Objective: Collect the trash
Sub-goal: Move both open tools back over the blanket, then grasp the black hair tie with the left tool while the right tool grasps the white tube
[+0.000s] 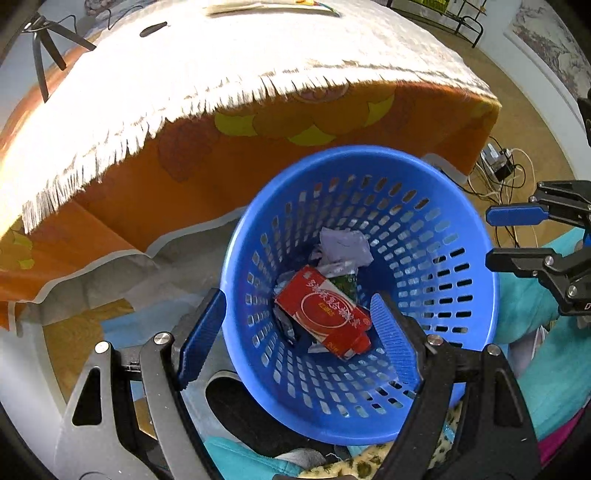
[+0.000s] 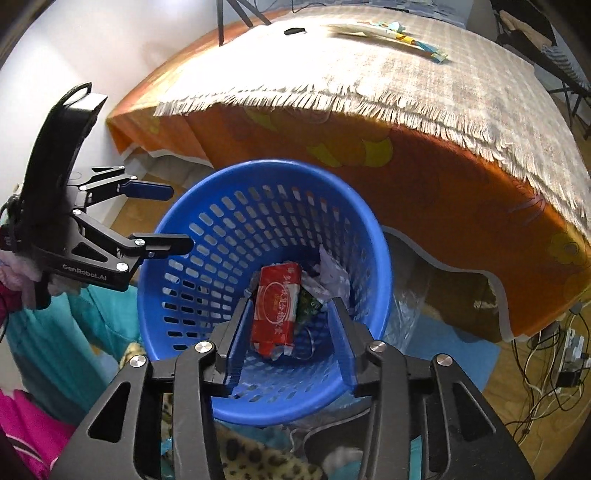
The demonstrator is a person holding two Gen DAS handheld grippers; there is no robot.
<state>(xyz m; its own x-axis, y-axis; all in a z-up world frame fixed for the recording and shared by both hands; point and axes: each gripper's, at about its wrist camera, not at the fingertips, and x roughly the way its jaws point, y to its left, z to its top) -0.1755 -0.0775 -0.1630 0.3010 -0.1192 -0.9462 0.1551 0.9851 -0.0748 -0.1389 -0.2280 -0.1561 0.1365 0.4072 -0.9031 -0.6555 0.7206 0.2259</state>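
blue basket (image 1: 461,266) on the floor beside the bed (image 1: 221,66), holding a red carton (image 1: 323,312), crumpled paper (image 1: 345,245) and a green wrapper (image 2: 308,304). left tongs (image 1: 299,332) spread wide over the near rim, gripping nothing. right tongs (image 2: 290,328) likewise wide apart above the basket, empty.

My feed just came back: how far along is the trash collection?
Done: the red carton and crumpled white paper lie in the blue perforated plastic basket. In hand: nothing; left gripper and right gripper are open. Left: colourful wrappers on the fringed cloth.
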